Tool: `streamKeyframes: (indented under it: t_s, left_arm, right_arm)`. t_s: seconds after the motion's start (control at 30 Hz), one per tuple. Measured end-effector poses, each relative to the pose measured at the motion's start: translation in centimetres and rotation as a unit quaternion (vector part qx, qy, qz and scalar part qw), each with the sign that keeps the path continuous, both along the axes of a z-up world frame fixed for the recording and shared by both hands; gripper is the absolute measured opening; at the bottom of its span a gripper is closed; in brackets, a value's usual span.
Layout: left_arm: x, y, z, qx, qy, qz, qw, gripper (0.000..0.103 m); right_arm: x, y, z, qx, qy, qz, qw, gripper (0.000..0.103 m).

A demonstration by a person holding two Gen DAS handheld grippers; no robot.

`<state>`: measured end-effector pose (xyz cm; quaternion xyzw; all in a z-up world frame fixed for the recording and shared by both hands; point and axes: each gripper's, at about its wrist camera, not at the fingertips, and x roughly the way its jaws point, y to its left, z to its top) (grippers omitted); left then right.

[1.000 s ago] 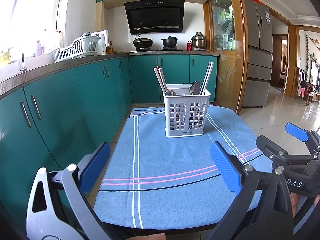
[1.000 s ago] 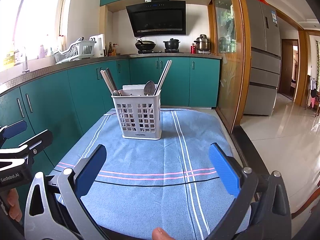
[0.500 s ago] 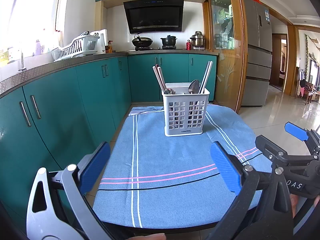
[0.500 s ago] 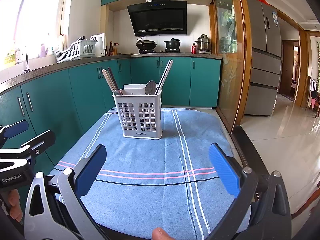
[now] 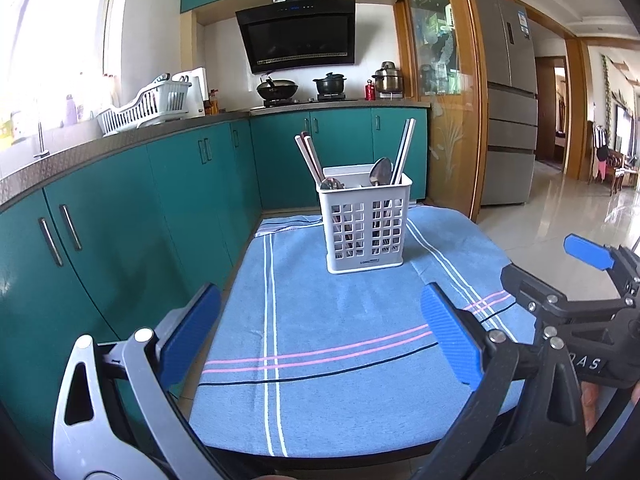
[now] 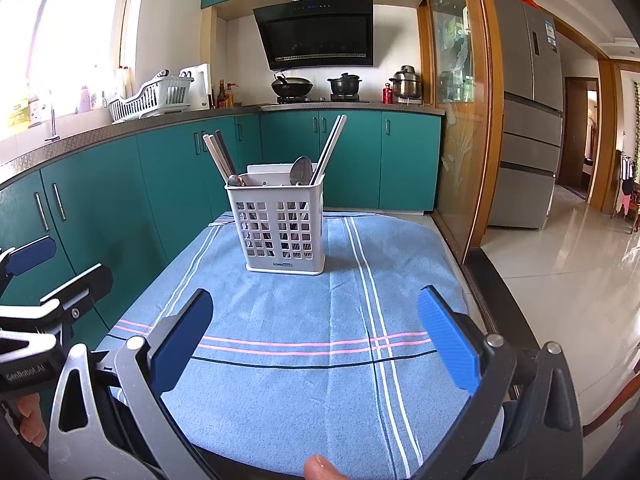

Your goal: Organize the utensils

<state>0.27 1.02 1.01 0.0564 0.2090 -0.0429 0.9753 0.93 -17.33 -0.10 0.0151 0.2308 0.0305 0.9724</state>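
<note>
With both the left gripper (image 5: pixel 320 336) and right gripper (image 6: pixel 316 336) spread wide and empty, the light basket (image 6: pixel 280 228) standing well ahead on the cloth (image 6: pixel 280 380) could tip if a tall chopstick (image 6: pixel 330 148) gets knocked.

The lower ends of the utensils (image 6: pixel 302 170) sit hidden behind the basket (image 6: pixel 280 228) grid; the hand (image 6: pixel 28 420) is cut off, perhaps gripping a handle.
</note>
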Motion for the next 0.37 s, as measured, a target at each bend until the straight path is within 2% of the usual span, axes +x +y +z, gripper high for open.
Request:
streamKeyframes:
  t_s: [0.13,0.37]
  left_arm:
    - [0.3,0.1,-0.2,-0.003,0.005,-0.002,1.0,0.099]
    - [1.8,0.6,-1.1,-0.018,0.036,0.0,0.9992,0.099]
  right_arm:
    - [0.1,-0.2,-0.1,0.0,0.002,0.001,1.0,0.1]
    - [0.8,-0.5,-0.7,0.002,0.012,0.0,1.0,0.1]
